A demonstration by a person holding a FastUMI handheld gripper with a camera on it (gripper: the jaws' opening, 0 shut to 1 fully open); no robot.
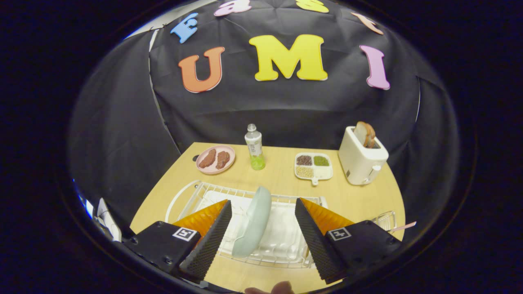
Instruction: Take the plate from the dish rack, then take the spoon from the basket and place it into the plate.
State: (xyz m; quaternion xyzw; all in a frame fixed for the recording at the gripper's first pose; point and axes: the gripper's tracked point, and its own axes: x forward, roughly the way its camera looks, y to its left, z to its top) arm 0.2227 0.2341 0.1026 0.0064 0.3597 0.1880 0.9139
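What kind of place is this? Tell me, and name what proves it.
Most likely a mock kitchen tabletop staged inside a recording booth. A wire dish rack holds an upright plate, a toaster has bread in its slot, and black cloth hangs behind the table. The tongs stand open around the plate.

Plate on edge in dish rack, spoon handle poking from basket.
Pale grey-green plate (254, 222) stands upright, slightly tilted, in the white wire dish rack (192, 195) on the wooden table, edge-on between the gripper (263, 212) fingers; fingers spread wide, neither touching it. White tray under the rack wires. Small wire basket (386, 219) sits just beside the rack's right end, a pinkish spoon (404, 226) handle sticking out of it sideways; spoon bowl hidden.
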